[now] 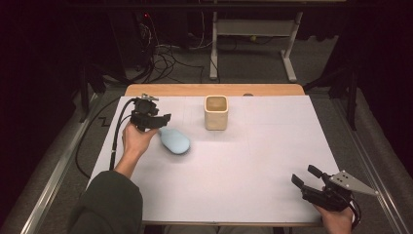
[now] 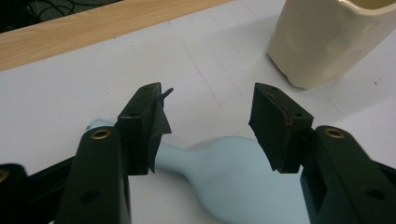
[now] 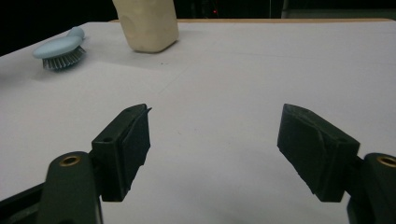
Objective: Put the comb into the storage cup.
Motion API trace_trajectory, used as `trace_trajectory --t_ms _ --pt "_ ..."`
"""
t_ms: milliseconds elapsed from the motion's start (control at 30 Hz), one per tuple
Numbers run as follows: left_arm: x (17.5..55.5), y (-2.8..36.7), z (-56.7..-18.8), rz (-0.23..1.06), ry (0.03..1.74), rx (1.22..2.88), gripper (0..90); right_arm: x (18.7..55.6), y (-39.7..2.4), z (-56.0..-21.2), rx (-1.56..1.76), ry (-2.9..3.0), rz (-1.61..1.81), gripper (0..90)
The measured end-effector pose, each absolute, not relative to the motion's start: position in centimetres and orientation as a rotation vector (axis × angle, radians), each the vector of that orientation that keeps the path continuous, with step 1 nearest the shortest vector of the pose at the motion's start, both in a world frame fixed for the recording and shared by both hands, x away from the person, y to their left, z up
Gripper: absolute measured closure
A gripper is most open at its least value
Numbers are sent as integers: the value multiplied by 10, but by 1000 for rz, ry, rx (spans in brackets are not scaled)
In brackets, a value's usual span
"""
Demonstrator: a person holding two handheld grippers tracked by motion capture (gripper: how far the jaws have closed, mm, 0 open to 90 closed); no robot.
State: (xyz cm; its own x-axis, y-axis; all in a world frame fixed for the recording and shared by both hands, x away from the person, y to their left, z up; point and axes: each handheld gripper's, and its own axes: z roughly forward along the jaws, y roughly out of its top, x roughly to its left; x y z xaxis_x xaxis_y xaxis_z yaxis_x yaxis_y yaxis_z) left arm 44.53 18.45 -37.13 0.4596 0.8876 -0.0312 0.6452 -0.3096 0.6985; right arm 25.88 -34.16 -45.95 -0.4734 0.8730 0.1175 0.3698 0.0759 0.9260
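Note:
A light-blue scrub brush [image 1: 175, 141] lies on the white table, bristles down, left of centre. My left gripper [image 1: 160, 123] is at its handle end. In the left gripper view the jaws [image 2: 208, 100] stand open over the brush's narrow neck [image 2: 233, 177], and the pads do not touch it. A cream square cup [image 1: 215, 112] stands upright behind the brush, toward the table's far middle [image 2: 327, 37]. My right gripper [image 1: 303, 174] rests at the near right corner, open with nothing between its jaws [image 3: 215, 112]. From there the brush [image 3: 60, 49] and the cup [image 3: 147, 23] lie far off.
The white sheet [image 1: 243, 161] covers a wooden tabletop whose far edge [image 1: 214, 89] shows bare. Behind the table there are cables [image 1: 165, 58] on the floor and the white legs of another table [image 1: 213, 48].

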Motion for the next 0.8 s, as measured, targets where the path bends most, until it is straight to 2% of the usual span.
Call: trace_trajectory --t_ms 533,700,800 --pt "492 173 -380 429 1373 2255 540 259 -341 -460 1223 1885 1389 262" --pt "501 177 -391 417 1428 2284 590 258 -342 -460 1223 1883 1392 262" --pt "506 179 -397 405 1458 2303 654 259 -342 -460 1220 1887 1389 263"
